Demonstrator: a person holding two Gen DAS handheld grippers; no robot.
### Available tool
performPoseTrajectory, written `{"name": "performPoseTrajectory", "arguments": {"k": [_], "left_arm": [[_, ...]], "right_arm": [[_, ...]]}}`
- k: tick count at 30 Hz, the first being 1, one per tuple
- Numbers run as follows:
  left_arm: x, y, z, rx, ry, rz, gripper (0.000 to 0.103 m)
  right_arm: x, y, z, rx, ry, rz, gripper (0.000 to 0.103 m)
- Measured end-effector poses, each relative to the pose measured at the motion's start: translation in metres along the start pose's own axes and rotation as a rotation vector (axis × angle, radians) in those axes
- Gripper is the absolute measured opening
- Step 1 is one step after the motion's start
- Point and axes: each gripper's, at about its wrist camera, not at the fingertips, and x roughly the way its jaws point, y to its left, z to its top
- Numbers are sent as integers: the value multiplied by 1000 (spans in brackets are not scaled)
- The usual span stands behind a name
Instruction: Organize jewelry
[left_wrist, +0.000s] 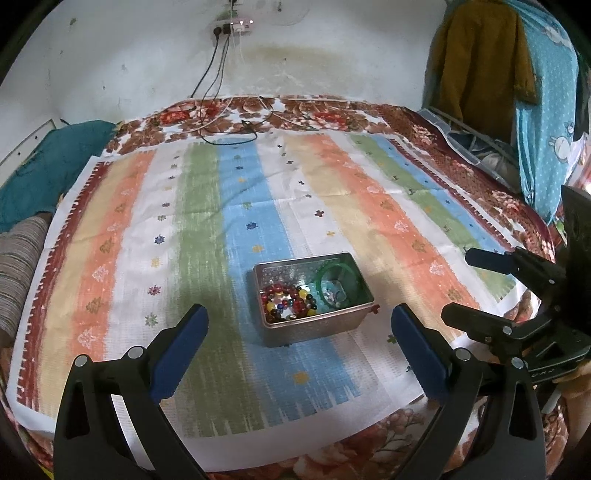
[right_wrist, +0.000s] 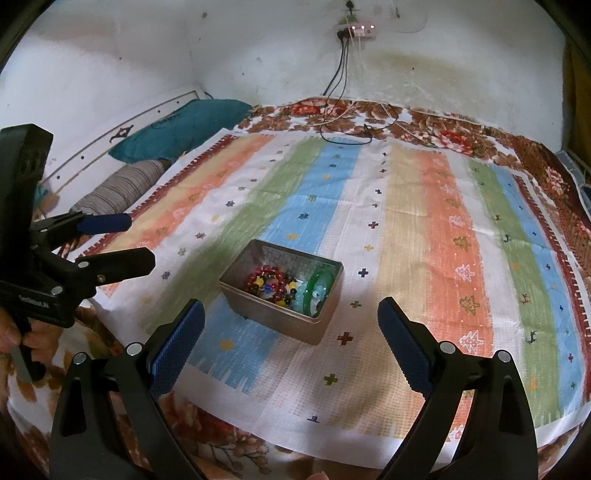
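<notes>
both grippers spread wide and empty above a tin of jewelry

left gripper (left_wrist: 299, 325) and right gripper (right_wrist: 291, 321) hover short of the metal tin (left_wrist: 314, 326) on the striped cloth (left_wrist: 207, 206); inside lie a beaded bracelet (left_wrist: 286, 301) and a green bangle (left_wrist: 338, 284); charging cables (left_wrist: 229, 125) beyond.

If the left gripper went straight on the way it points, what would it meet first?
Probably the metal tin, which sits between the open left gripper fingers in its view. Nothing lies in front of it, though depth is uncertain.
</notes>
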Motion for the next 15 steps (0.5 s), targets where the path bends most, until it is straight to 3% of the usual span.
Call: {"name": "performPoseTrajectory", "arguments": {"k": [15], "left_arm": [[2,-3,0,23,0,-1,97]], "right_arm": [[2,1,-1,13,-2,-7,95]]}}
